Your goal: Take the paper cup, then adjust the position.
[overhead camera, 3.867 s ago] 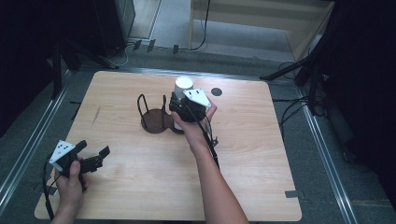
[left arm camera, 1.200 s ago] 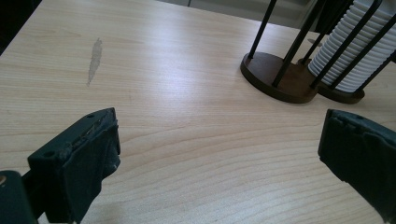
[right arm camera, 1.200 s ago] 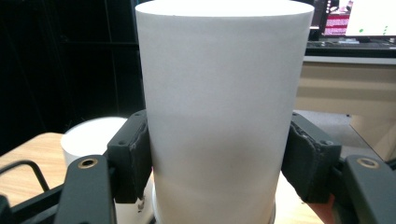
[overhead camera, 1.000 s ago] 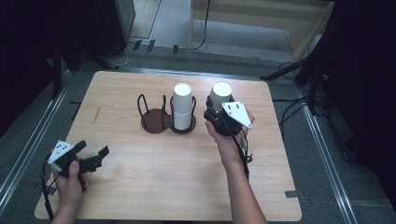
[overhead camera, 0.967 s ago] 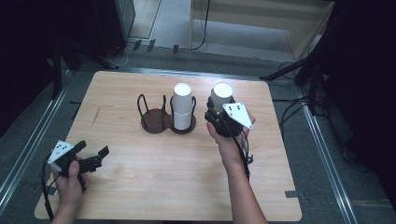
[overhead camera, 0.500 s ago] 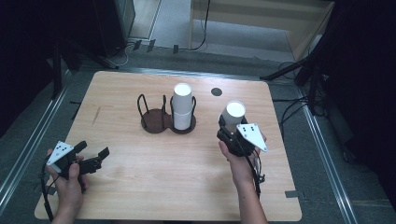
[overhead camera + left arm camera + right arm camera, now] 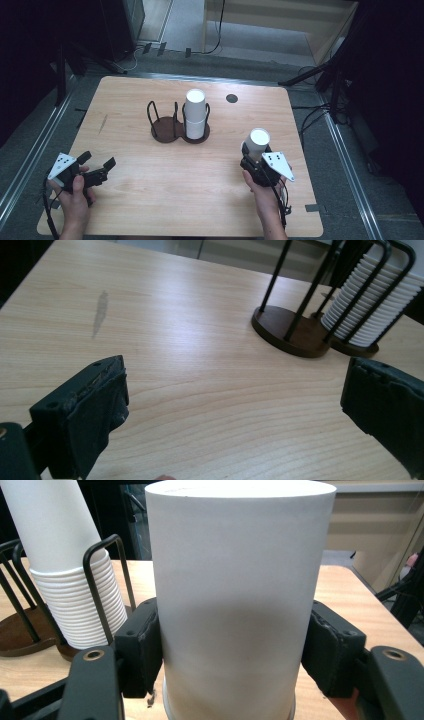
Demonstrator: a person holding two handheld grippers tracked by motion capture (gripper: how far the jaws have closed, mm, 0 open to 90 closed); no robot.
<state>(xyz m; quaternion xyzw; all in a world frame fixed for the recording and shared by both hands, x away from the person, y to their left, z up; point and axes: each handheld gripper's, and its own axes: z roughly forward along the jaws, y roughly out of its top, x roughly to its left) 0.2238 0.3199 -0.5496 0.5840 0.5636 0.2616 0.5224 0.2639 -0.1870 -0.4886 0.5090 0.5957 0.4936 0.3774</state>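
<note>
left gripper sits low near the table edge, well left and toward the person from the wire rack, jaws spread wide around bare wood. stacked white cups fill the rack's right ring. right of the rack and nearer the person, right gripper clamps a single white cup upside down.

1. The table looks like pale wood with fine straight grain, smooth and faintly sheeny.
2. The cup looks like matt white paper, smooth-walled.
3. The stack of cups is white too, its rims ribbed.
4. The holder has thin black wire uprights on dark brown, wood-like discs.
5. The pads of the left gripper look like matt black rubber, scuffed and rough-edged.
6. The right gripper is matt black plastic with metal screw rings.
</note>
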